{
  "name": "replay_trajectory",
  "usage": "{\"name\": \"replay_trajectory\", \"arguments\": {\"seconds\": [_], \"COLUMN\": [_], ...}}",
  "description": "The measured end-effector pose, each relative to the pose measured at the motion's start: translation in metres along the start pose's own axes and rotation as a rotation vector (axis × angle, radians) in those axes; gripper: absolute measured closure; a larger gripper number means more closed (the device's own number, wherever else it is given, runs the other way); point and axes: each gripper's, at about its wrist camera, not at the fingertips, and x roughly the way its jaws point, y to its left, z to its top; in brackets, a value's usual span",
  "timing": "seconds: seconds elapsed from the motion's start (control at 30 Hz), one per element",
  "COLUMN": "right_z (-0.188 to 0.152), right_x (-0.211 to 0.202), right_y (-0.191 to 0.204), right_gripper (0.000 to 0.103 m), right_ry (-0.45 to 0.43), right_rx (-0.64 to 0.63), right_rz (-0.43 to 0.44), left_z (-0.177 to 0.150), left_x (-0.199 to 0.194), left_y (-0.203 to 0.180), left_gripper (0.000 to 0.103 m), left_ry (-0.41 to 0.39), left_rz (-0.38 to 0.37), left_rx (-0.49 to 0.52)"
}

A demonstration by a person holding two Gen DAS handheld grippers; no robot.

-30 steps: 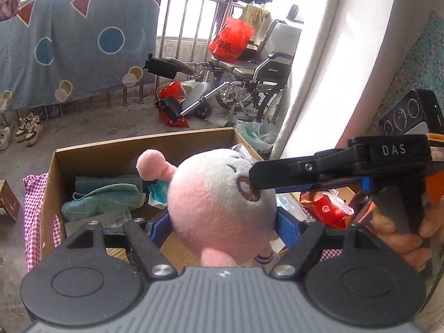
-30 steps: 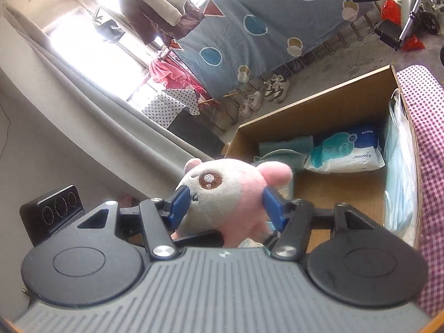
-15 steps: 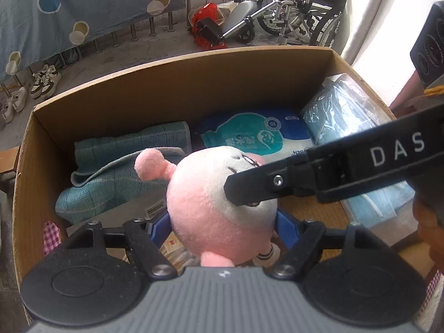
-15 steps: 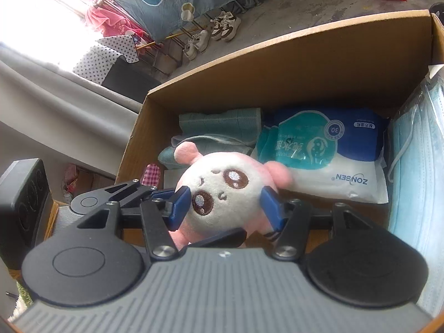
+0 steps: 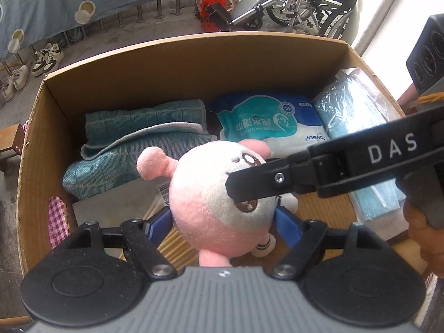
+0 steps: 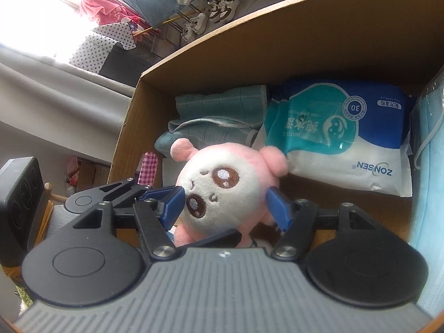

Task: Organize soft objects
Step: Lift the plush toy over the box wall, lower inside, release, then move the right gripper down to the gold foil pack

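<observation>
Item: plush (image 5: 199, 194), pink and white, held over the near middle of the box (image 5: 194, 63).

- Grip: left gripper (image 5: 223, 219) and right gripper (image 6: 224, 199) each have blue pads against opposite sides of its head. Both sets of jaws have just been easing open with the plush between them.
- Risks:
  - If one side lets go first, the round head will likely roll or swing off the other pads.
  - Dropped from here, it could land tilted on the flat grey packet (image 5: 116, 202) beneath.
  - The crossed grippers could knock each other on the way out.
- Box contents, from the plush:
  - Folded teal towel (image 5: 138, 144), 10 o'clock.
  - Wipes pack (image 5: 266, 127), 1 o'clock, against the far wall.
  - Bagged blue masks (image 5: 358, 116), 2 o'clock, along the side wall.
- Bare floor shows at 3 o'clock.
</observation>
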Motion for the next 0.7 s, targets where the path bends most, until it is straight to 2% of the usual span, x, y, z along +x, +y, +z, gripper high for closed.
{"name": "replay_trajectory", "arguments": {"seconds": [0.1,0.2,0.37,0.57,0.7], "right_z": [-0.002,-0.006,-0.026,-0.080,-0.133], "right_x": [-0.016,-0.034,-0.083,-0.166,-0.216], "right_y": [0.000,0.002,0.002,0.002,-0.005], "right_gripper": [0.030,0.024,0.023,0.022,0.022], "right_ry": [-0.027,-0.060,-0.137,-0.272,-0.354], "right_rx": [0.012,0.015,0.018,-0.019,-0.024], "right_rz": [0.021,0.040,0.084,0.164,0.204], "left_z": [-0.004,-0.011,-0.027,-0.065,-0.107], "left_x": [-0.015,-0.033,-0.068,-0.129,-0.173], "left_y": [0.002,0.001,0.001,-0.002,-0.003], "left_gripper": [0.016,0.015,0.015,0.014,0.009], "left_ry": [-0.033,-0.071,-0.130,-0.242,-0.331], "left_rz": [-0.020,-0.018,-0.041,-0.073,-0.113], "left_rx": [-0.020,-0.033,-0.073,-0.102,-0.127]}}
